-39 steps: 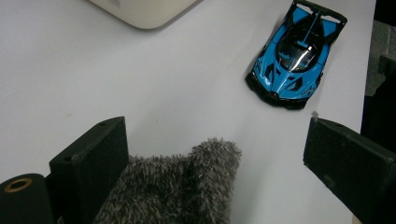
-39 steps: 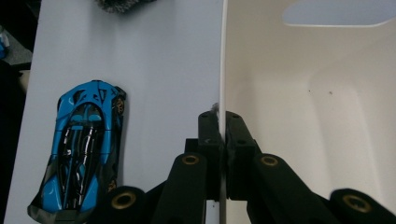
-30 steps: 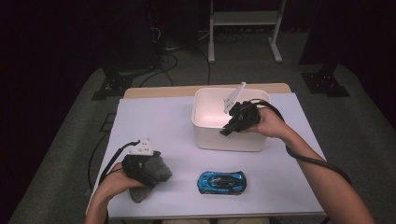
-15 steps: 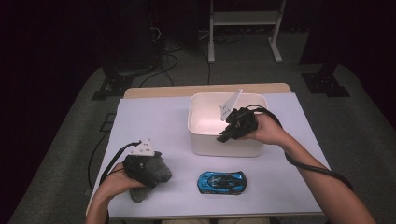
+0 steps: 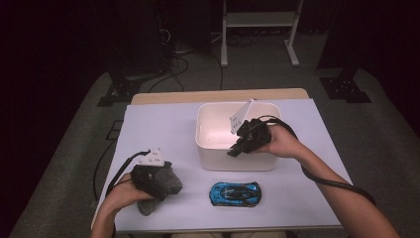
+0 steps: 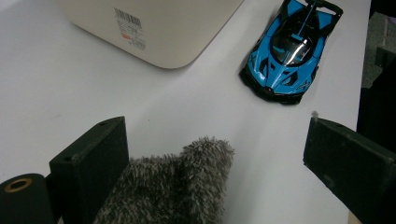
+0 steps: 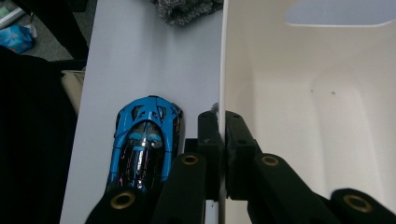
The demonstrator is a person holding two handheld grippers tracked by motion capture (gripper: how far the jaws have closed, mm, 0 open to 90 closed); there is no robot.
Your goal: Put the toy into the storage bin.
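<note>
Right gripper clamped shut on near wall of white bin, one jaw inside, one outside; same grip seen in right gripper view with wall edge running up between jaws. Bin dragged toward person's side and slightly left versus a second ago, now close to blue toy car; was nearer far table edge before. Car unmoved on white table, lying just outside bin's near wall. Left gripper unchanged at near-left of table, resting over grey fuzzy cloth; jaws standing wide apart in left gripper view, cloth lying between them beside left jaw, not squeezed. Car and bin corner ahead of it.
</note>
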